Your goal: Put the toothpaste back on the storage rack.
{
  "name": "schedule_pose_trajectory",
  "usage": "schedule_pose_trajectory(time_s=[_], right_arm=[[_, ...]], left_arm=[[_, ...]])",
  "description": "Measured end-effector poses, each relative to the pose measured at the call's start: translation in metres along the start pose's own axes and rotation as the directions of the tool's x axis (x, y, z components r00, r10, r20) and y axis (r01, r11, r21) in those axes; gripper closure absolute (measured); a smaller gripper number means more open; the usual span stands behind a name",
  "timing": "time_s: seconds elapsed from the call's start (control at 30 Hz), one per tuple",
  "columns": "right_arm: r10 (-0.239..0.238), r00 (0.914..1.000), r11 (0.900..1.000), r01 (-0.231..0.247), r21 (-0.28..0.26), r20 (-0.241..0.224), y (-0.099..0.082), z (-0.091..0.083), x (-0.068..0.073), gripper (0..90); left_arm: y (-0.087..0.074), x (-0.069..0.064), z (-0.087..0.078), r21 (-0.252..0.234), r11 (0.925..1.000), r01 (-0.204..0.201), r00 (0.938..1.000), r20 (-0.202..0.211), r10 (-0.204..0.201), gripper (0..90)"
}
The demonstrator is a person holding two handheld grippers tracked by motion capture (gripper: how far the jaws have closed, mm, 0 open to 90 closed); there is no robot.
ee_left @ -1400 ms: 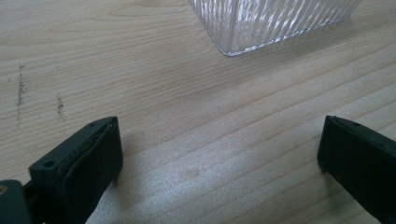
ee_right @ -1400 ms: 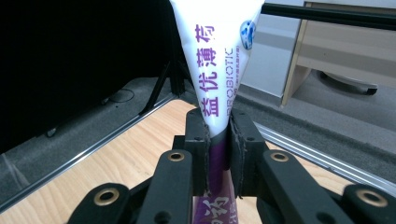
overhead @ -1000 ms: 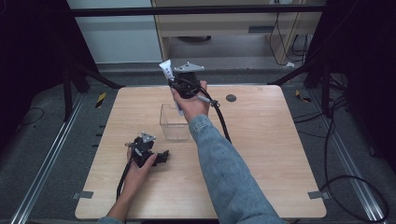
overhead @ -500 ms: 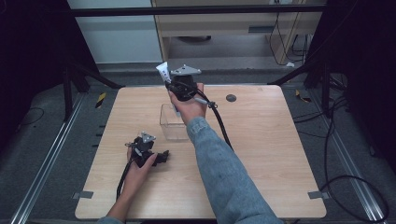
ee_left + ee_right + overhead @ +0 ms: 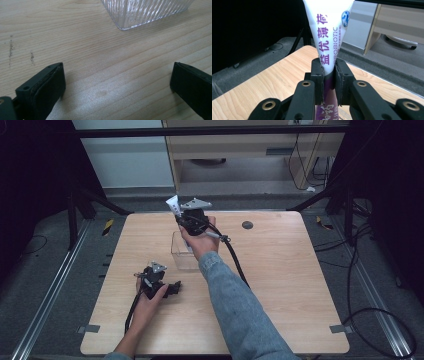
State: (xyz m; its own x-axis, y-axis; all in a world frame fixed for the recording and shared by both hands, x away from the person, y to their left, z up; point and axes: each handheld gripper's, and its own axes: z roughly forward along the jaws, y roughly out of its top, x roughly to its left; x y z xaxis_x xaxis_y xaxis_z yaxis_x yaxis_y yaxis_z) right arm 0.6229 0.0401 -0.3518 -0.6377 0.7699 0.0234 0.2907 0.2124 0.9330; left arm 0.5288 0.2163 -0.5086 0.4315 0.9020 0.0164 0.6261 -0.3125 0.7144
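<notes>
In the right gripper [image 5: 328, 75], white tube [image 5: 328, 30] upright, lengthwise vertical.

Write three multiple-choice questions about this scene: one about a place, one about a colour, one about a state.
1. Where is the clear ribbed container?
A. on the floor
B. on the wooden table, beside the right forearm
C. on the cabinet

2. What colour is the print on the white tube?
A. purple
B. red
C. green

3. How are the left tongs?
A. shut on the tube
B. shut on nothing
C. open, nothing between them

Answers: 1 B, the high view shows it on the tabletop. 2 A, the right gripper view shows purple characters. 3 C, the left gripper view shows bare wood between the jaws; the right tongs clamp the tube.
</notes>
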Motion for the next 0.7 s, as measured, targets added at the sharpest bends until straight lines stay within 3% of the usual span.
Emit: schedule_pose_trajectory(time_s=[0.7], right_arm=[[-0.010, 0.9999, 0.9993, 0.010, 0.037, 0.001, -0.021, 0.005, 0.003, 79.5]], left_arm=[[0.000, 0.000, 0.000, 0.001, 1.0000, -0.002, 1.0000, -0.001, 0.002, 0.0]])
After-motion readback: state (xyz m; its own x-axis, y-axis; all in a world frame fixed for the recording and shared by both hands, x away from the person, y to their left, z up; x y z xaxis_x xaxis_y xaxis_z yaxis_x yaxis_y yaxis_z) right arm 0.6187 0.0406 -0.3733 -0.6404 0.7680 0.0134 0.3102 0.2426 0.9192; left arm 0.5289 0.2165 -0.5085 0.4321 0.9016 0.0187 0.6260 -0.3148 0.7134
